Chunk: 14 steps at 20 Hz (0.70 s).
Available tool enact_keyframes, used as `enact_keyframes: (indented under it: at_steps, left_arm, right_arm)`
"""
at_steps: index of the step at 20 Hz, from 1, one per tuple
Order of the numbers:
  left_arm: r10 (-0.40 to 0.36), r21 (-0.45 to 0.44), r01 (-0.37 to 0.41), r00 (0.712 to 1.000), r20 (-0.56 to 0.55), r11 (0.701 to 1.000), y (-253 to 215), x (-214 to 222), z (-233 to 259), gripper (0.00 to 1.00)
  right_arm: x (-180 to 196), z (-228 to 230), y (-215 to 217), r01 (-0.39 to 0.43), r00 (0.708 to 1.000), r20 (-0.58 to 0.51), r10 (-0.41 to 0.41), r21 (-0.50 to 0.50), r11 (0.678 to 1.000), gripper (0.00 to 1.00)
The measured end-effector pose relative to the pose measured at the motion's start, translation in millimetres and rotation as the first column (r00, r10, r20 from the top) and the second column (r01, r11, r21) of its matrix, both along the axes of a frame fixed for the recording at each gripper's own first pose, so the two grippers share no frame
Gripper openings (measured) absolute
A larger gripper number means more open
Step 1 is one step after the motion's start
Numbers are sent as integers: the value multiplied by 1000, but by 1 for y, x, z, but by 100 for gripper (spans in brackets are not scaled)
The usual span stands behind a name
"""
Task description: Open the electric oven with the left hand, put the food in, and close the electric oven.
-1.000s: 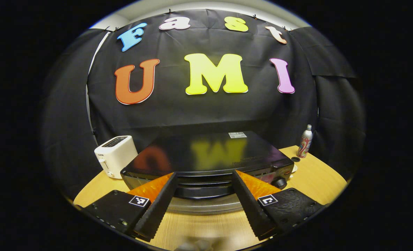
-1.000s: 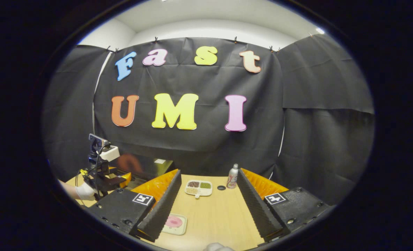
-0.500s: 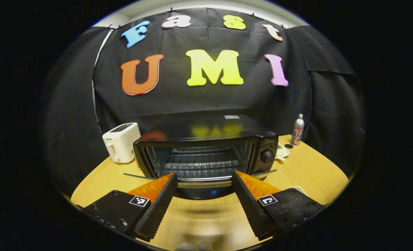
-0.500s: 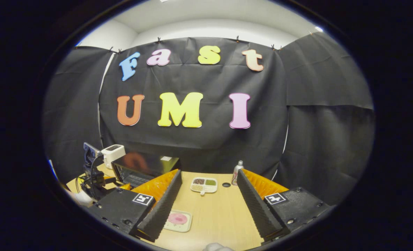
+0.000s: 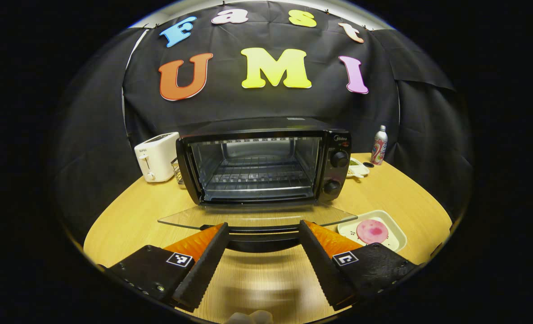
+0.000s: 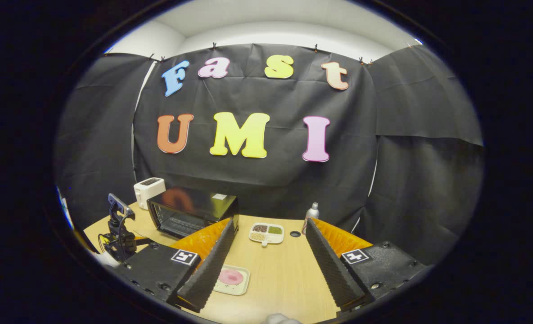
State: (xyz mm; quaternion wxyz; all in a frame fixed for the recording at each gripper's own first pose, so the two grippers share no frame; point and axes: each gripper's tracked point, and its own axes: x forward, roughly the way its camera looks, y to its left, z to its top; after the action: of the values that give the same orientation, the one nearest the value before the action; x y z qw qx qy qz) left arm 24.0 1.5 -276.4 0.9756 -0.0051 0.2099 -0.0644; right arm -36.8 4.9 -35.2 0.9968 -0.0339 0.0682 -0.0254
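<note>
Now the black electric oven (image 5: pixel 266 162) with its glass door (image 5: pixel 257 217) folded down flat is seen straight ahead of the left hand-held gripper (image 5: pixel 264 234), whose fingers are spread apart with the door's dark handle (image 5: pixel 259 230) lying between them, not clamped. The wire rack inside is bare. The pink round food on its pale square tray (image 5: pixel 374 230) is found on the wooden bench (image 5: pixel 131 216) ahead and to the right of that hand-held gripper. In the right gripper view the same tray (image 6: pixel 231 279) lies just beside the near left finger of the right hand-held gripper (image 6: pixel 266 243), which is held wide apart and empty. The right one is judged nearer, with the oven mouth ahead-left of it.
</note>
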Motion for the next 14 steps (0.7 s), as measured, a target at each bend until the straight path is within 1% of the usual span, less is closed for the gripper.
enact_keyframes:
  at_steps: [5, 6, 7, 11, 12, 13, 14]
  left_arm:
    - [-15, 7, 15, 998, -53, 1000, -1, -10, -22, 97]
    - [-20, 17, 21, 998, -67, 1000, -1, -12, -29, 96]
    - [-24, 23, 26, 996, -85, 999, -2, -16, -35, 97]
    - [-20, 9, 22, 984, -177, 1000, -4, -23, -66, 97]
    - [-15, -2, 14, 982, -186, 1000, -5, -22, -69, 97]
    - [-11, -9, 9, 982, -190, 1000, -6, -21, -72, 97]
    - [-14, -2, 14, 982, -191, 1000, -5, -21, -71, 97]
  right_arm:
    - [-6, -15, 0, 17, 999, -30, -18, -7, 1000, 96]
    - [-7, -20, -1, 22, 999, -38, -22, -7, 1000, 100]
    - [-8, -23, -1, 24, 999, -47, -24, -6, 1000, 96]
    - [-11, -38, -1, 24, 996, -84, -25, -10, 1000, 96]
    - [-12, -42, -2, 24, 996, -91, -25, -10, 1000, 100]
    - [-12, -45, -2, 24, 995, -98, -25, -9, 1000, 96]
    - [-12, -50, -3, 27, 994, -107, -28, -10, 1000, 96]
